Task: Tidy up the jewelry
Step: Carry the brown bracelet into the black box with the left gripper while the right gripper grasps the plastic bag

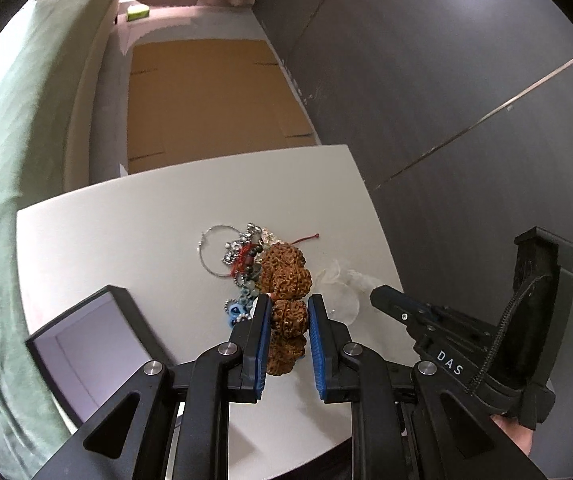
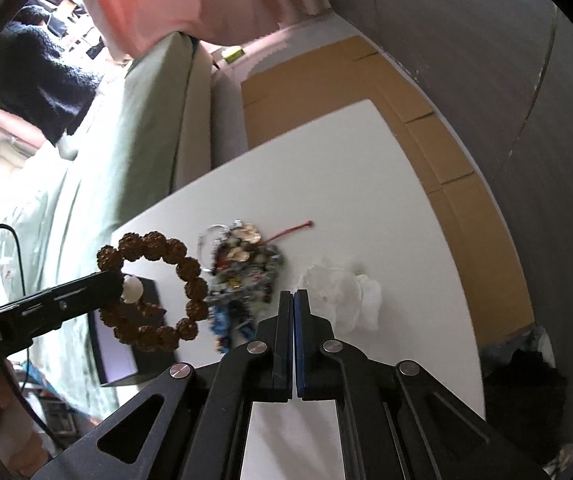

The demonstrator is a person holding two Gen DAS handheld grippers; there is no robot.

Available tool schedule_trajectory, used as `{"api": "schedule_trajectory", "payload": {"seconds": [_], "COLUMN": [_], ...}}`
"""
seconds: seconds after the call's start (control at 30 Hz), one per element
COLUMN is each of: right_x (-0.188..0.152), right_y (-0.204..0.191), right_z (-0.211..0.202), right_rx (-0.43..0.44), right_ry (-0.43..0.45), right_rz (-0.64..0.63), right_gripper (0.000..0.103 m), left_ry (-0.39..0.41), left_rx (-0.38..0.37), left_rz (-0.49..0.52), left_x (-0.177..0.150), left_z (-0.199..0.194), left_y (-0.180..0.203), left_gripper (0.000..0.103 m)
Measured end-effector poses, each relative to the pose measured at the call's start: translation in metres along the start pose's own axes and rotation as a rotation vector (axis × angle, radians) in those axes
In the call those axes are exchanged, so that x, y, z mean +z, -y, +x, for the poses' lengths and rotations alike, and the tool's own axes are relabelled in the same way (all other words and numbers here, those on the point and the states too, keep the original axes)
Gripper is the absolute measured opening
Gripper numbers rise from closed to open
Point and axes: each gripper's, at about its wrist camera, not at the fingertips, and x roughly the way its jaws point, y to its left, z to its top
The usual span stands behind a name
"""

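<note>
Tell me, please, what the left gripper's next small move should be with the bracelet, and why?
Probably carry the bracelet sideways over the open box and lower it in. The left gripper is shut on its brown beads, and in the right wrist view the loop hangs clear of the jewelry pile on the table. The box sits just beside it. The right gripper is shut and holds nothing.

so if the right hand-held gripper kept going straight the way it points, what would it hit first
Probably the clear plastic bag on the white table: the shut right hand-held gripper points at its near left edge, with the jewelry pile just left. Depth is unclear.
</note>
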Motion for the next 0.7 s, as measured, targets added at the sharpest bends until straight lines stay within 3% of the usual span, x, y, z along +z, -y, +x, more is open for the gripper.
{"api": "schedule_trajectory", "payload": {"seconds": [0.33, 0.5, 0.7], "right_x": [-0.01, -0.013, -0.019], "right_y": [-0.039, -0.063, -0.094], "right_z": [-0.021, -0.031, -0.041], "right_rx": [0.03, -0.022, -0.007], "right_ry": [0.032, 0.057, 0.073], "right_rz": [-0.032, -0.049, -0.083], "right_gripper": [0.002, 0.002, 0.002], "left_ry": [0.031, 0.044, 0.054], "left_rx": [0.003, 0.013, 0.021], "left_rz": [-0.039, -0.055, -0.084], "left_x": [-0.013, -0.023, -0.035], "left_z": [-0.036, -0.052, -0.069], "left_y": [-0.022, -0.033, -0.054], "left_gripper": [0.019, 0.019, 0.019]}}
